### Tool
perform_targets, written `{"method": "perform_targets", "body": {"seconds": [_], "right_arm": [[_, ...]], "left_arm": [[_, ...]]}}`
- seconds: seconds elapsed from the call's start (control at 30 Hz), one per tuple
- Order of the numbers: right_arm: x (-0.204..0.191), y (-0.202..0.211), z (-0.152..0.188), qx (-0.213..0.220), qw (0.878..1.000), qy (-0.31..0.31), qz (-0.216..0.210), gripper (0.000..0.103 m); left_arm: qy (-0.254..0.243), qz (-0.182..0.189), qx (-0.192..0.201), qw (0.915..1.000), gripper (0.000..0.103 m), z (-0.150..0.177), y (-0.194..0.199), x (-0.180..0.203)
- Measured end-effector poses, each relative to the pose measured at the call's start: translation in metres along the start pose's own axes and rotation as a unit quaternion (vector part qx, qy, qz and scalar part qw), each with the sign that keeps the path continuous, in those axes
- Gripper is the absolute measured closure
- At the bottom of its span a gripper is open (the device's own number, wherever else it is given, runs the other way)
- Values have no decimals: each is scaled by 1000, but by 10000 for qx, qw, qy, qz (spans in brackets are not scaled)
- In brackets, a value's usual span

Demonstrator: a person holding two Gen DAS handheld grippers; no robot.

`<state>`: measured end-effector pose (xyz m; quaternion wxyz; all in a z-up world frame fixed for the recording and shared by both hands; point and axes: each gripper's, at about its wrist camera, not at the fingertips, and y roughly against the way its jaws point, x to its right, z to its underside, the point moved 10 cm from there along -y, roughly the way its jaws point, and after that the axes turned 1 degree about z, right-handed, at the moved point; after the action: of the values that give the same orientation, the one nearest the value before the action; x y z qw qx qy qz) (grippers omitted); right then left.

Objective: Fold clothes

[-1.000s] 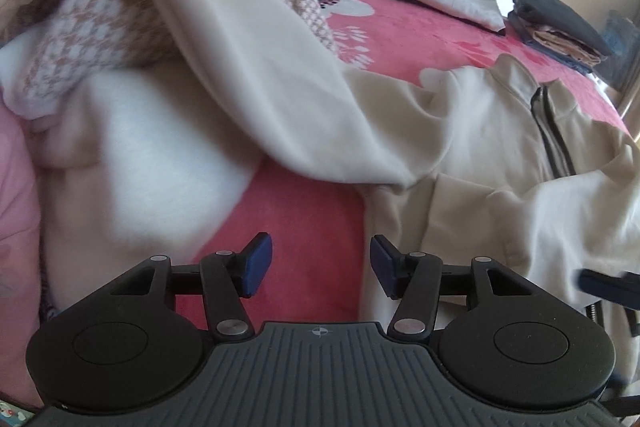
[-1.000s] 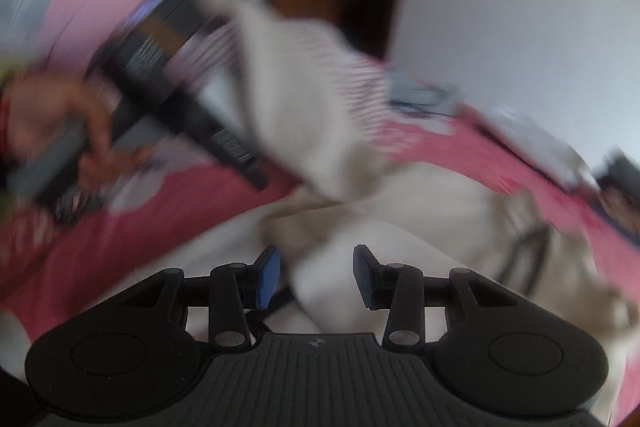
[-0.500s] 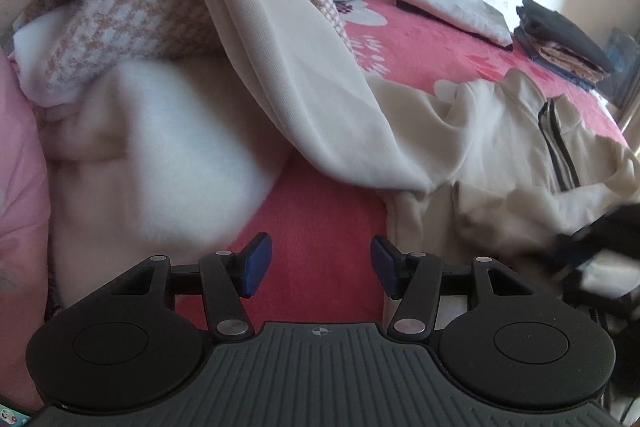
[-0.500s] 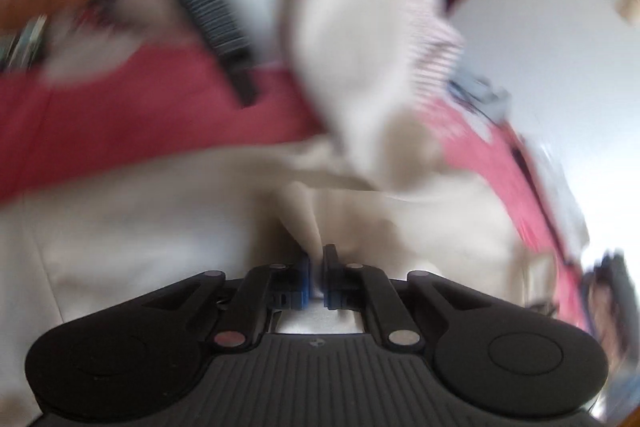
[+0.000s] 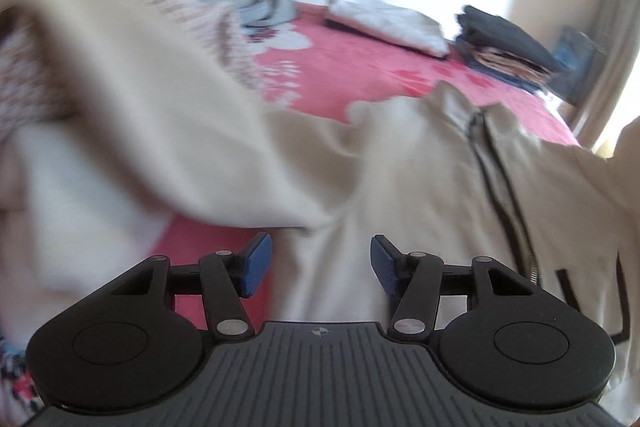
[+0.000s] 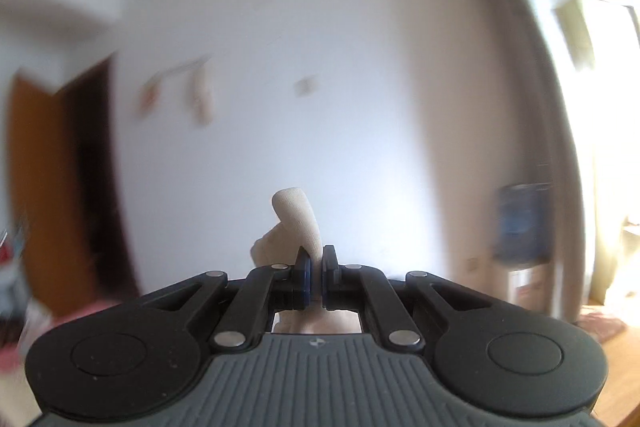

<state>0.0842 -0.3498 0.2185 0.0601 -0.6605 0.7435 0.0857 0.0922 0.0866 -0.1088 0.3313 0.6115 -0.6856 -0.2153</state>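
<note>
In the left wrist view, the left gripper [image 5: 320,269] had its two blue pads [image 5: 256,264] wide apart and nothing was between them. It hung low over the pink bedsheet with white flower prints [image 5: 340,67]. To the left of the gripper lay a soft white fleece cloth [image 5: 76,195], and above it a pink-and-white checked knit garment [image 5: 188,7]; both were blurred. A long beige sleeve [image 5: 160,131] came down from the upper left, over these clothes, and its end hung just ahead of the left pad. Directly ahead and to the right of the gripper was the body of the beige zip-up jacket with a dark zipper [image 5: 440,179], spread on the bed with the collar pointing away. Far ahead, near the wall, I could see a crumpled grey garment [image 5: 264,7], then a folded white garment [image 5: 388,17], and at the far right a stack of folded dark clothes [image 5: 504,43].

In the right wrist view, the right gripper [image 6: 314,277] was closed tightly on a fold of the beige jacket fabric [image 6: 298,217], which stood up between the pads and a little above them. This gripper was raised and pointed at the white wall [image 6: 340,47]. To its left was a brown wooden door [image 6: 36,187], and to its right a pale curtain with bright light [image 6: 600,147]. This view was much blurred, so I could not tell small details there.
</note>
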Motion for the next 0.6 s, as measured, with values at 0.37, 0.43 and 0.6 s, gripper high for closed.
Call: {"method": "perform_targets", "body": {"seconds": [0.37,0.43,0.6], "right_arm": [[228,58,64,666,9610,-1959,1837,99],[245,69,82,682,9535,-2227,1911,99],[288,94,125,684,9327,-2908,2019,99]], "left_arm": [[-888,576,-155,9943,48,-9,-30,87],[-1203,768,-80,9897,48,-20,-41,114],[-1888,1581,122,9691,49,-53,-83,218]]}}
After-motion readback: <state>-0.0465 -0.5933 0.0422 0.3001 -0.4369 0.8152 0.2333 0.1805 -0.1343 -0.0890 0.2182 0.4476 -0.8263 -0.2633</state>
